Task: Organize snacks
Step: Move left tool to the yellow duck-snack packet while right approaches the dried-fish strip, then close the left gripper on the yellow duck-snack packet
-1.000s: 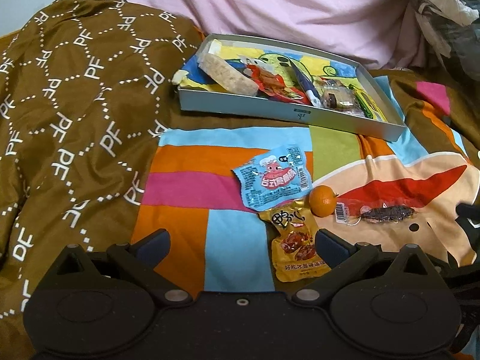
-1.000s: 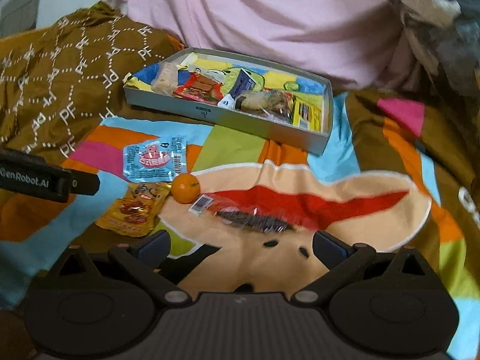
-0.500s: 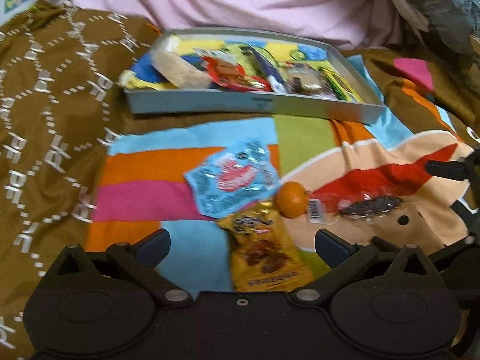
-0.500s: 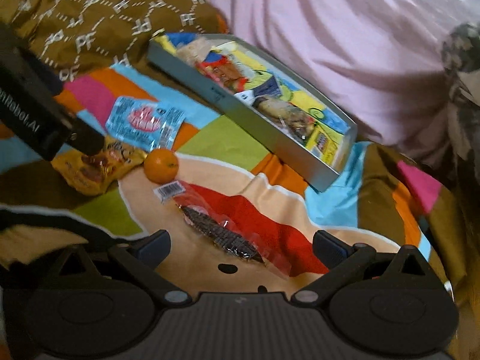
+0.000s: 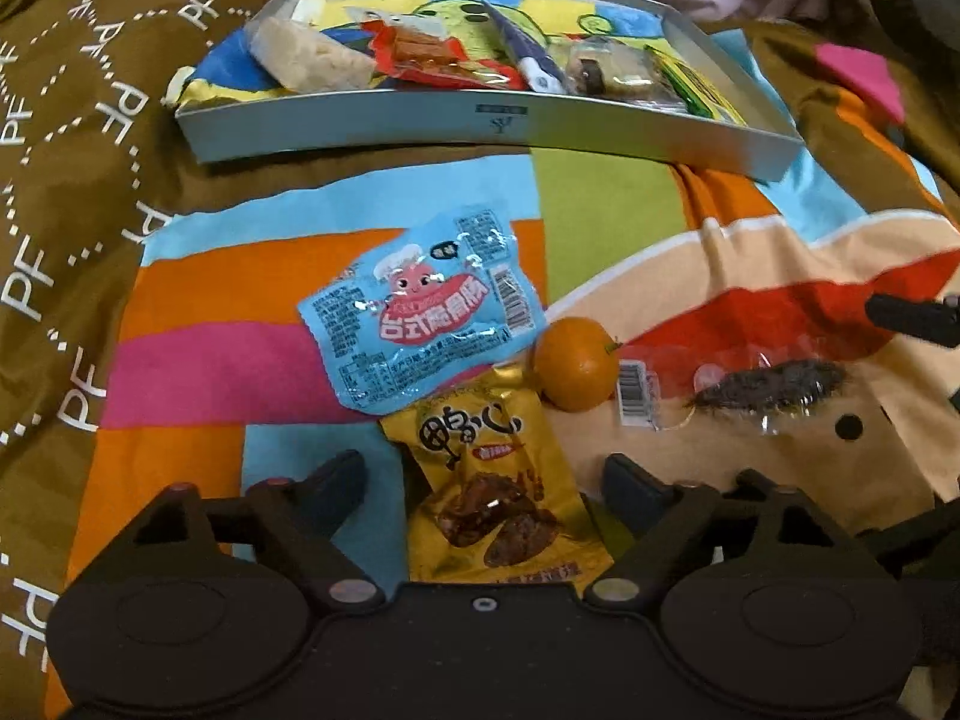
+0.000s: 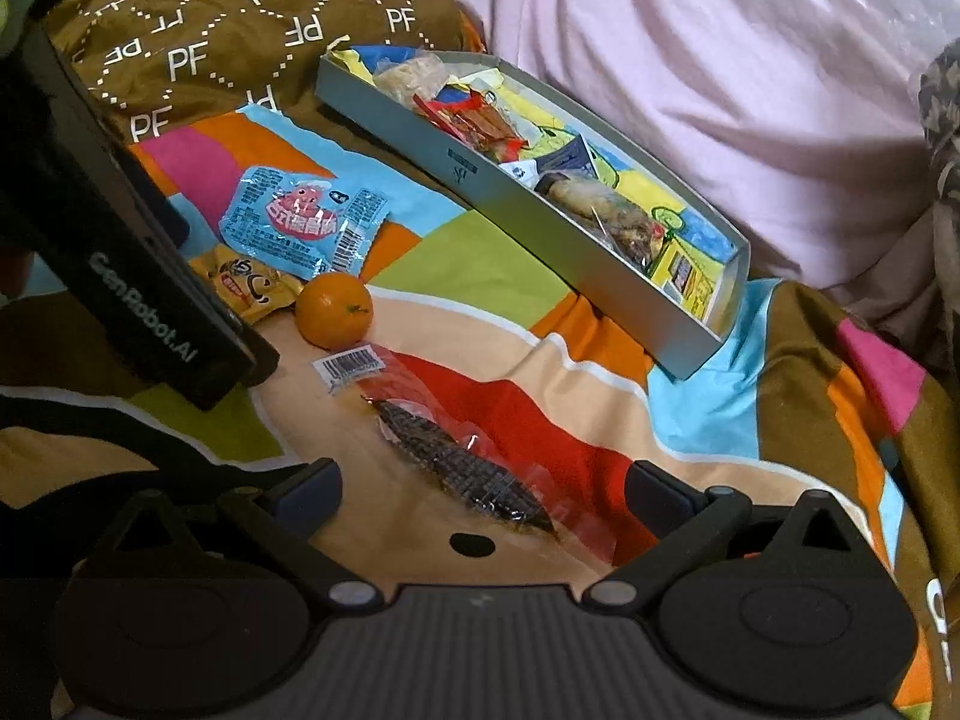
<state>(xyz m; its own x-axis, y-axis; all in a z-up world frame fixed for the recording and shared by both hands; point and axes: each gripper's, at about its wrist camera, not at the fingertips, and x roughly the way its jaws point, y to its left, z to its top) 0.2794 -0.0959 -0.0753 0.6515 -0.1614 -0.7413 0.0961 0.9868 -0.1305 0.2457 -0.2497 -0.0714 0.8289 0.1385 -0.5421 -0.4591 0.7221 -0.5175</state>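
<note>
On the far left lies a brown quilt [image 5: 66,138] printed with "PF", bunched against the colourful patchwork blanket [image 5: 600,198]. The left gripper [image 5: 483,480] hangs low over the blanket with its fingers spread wide, and the yellow snack packet [image 5: 492,492] lies flat between them, not pinched. Just beyond it sits the blue snack packet [image 5: 420,318], its lower edge overlapping the yellow one. Right of both is a small orange [image 5: 575,363], touching a clear packet of dark dried fish [image 6: 462,462] with a barcode label. The right gripper [image 6: 483,489] is also spread open, straddling that fish packet without clamping it. Farther back, a shallow grey box [image 5: 480,126] holds several other wrapped snacks, against pink bedding [image 6: 690,60].
</note>
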